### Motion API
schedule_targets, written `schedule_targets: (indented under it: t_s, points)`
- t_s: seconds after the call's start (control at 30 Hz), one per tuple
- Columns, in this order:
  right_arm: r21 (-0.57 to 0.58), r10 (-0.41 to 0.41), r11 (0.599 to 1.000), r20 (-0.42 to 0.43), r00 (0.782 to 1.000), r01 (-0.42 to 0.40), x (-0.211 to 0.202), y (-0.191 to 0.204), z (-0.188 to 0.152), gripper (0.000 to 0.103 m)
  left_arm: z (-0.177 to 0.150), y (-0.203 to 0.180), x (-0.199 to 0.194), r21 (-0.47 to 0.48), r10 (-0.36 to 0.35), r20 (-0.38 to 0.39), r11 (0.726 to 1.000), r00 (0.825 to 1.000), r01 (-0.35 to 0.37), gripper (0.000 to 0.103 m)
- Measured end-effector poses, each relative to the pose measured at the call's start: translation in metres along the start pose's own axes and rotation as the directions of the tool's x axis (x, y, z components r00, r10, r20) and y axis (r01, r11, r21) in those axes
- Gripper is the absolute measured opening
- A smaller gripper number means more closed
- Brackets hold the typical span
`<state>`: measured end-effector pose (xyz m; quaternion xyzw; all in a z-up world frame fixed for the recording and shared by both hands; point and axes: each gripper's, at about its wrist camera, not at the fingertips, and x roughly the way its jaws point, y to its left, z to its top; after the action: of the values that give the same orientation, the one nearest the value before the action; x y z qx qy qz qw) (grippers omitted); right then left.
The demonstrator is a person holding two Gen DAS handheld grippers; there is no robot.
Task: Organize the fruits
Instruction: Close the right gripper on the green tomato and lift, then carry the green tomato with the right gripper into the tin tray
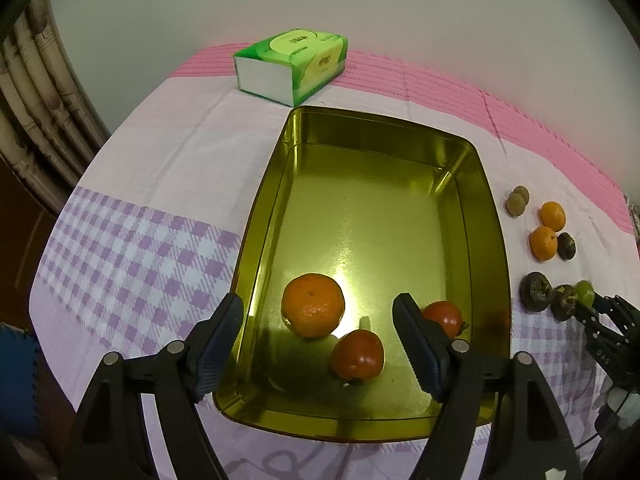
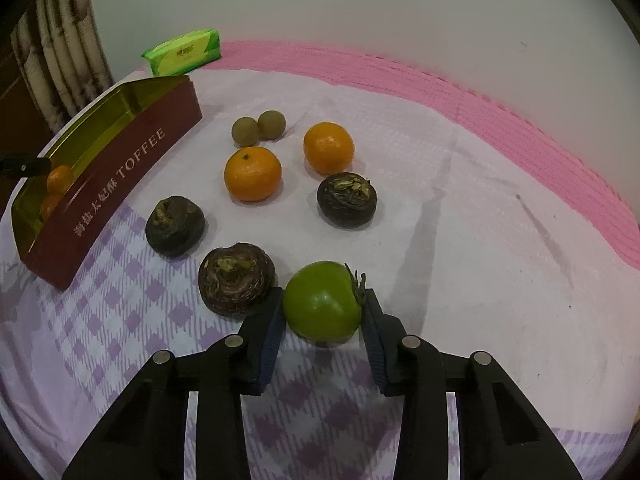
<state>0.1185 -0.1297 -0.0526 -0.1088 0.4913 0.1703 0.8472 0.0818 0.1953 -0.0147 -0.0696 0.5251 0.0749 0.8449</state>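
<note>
The right claw (image 2: 323,312) grips a round green tomato (image 2: 322,302) at lower centre; the left claw (image 1: 318,334) hangs wide apart over the gold-lined rectangular tin (image 1: 490,216).

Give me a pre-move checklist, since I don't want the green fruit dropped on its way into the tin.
1. Right tool closed on the green tomato: ok, both pads touch its sides.
2. Fruit lifted off the cloth: cannot tell.
3. Dark fruit beside the grip clear of the pad: not ok, it sits against the left pad.
4. Free floor space in the gold tin: ok, far half is bare.
5. Left tool out of the drop path: not ok, it hangs open over the tin's near end.
</note>
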Motion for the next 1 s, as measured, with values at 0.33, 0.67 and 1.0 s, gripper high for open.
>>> schedule_targets:
  t_s: [0.33,0.67,1.0]
  points:
    - [0.054,-0.017,0.998,0.002,1.0,0.017,-0.002,-0.001,-0.001,0.038,-0.003,0.002,-0.008,0.019,0.012,0.008,1.0,1.0,-0.012,0.079]
    - [0.13,-0.036,0.991,0.023,0.999,0.033,-0.016,-0.012,-0.001,0.038,-0.009,0.025,-0.026,-0.058,0.022,0.042,0.998,0.999,-0.02,0.092]
    - [0.059,0.125,0.989,0.131,0.983,-0.134,-0.06,0.039,0.042,0.038,-0.014,0.061,-0.038,-0.176,0.032,0.048,0.984,0.998,-0.023,0.094]
